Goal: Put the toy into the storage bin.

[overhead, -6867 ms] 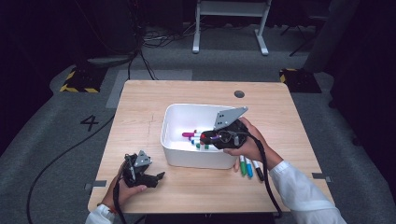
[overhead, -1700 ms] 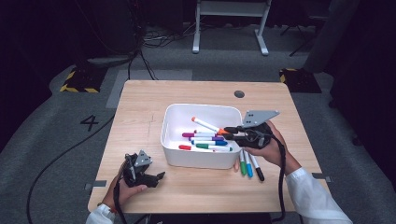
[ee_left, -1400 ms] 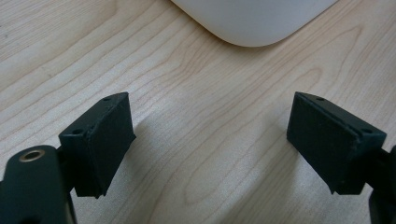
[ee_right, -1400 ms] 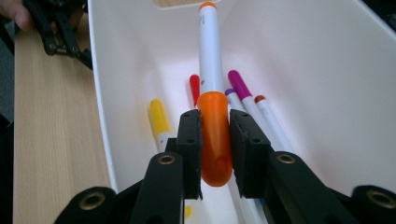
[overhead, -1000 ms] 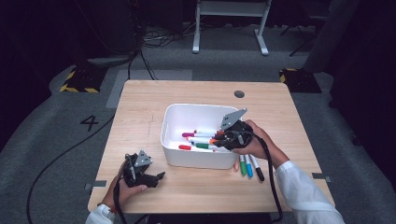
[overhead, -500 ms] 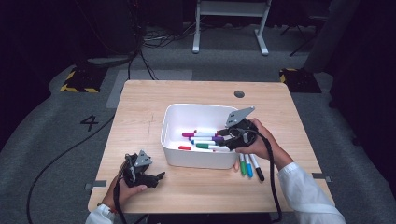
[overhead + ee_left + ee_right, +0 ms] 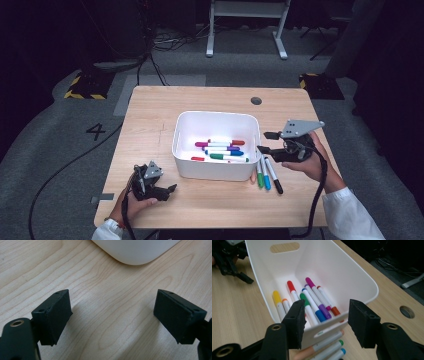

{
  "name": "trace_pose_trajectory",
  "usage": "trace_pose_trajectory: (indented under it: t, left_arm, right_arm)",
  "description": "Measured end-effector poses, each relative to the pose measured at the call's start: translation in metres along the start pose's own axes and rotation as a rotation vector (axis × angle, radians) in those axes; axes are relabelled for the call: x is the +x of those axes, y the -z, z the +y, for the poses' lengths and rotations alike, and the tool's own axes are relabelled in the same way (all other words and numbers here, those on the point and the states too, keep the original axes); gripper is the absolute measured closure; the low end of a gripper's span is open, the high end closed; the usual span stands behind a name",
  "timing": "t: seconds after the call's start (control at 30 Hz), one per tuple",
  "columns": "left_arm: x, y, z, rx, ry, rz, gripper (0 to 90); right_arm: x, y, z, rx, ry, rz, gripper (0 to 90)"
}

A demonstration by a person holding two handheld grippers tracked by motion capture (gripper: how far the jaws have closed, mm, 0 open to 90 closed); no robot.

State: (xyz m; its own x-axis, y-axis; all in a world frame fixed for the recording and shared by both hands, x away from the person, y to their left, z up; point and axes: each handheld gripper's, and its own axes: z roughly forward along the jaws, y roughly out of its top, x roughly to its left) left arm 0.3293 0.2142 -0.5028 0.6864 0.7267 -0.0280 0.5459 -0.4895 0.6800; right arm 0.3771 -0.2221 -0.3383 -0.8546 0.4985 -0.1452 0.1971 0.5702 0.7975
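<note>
1. Wooden table (image 7: 150, 115) on a grey floor; wide bare wood at 9 and 12 o'clock of the white bin (image 7: 216, 120), dark surroundings beyond the table edges.
2. Bin sits mid-table and holds several markers (image 7: 222, 150); its near wall lies well back from the front table edge.
3. Right gripper (image 7: 265, 142) hovers at 3 o'clock of the bin, just beside the rim, jaws spread apart and grasping nothing.
4. Loose markers (image 7: 266, 172) lie on the wood under it, right against the bin's 4 o'clock corner.
5. Left gripper (image 7: 167, 192) rests at 7 o'clock near the front edge, jaws released, bare wood between them, bin corner ahead.
</note>
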Motion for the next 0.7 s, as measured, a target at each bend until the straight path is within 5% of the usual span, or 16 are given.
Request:
trace_pose_trajectory:
  t: [0.23,0.43,0.7]
  left_arm:
    - [0.000,0.000,0.000,0.000,-0.001,0.001,14.7]
    - [0.000,0.000,0.000,0.000,0.002,0.002,14.7]
    - [0.000,0.000,0.000,0.000,0.001,0.004,14.7]
  right_arm:
    - [0.006,0.011,-0.051,0.030,-0.049,-0.066,47.5]
    - [0.015,-0.003,-0.099,0.091,-0.136,-0.066,48.1]
    - [0.019,-0.019,-0.139,0.196,-0.212,-0.086,48.4]
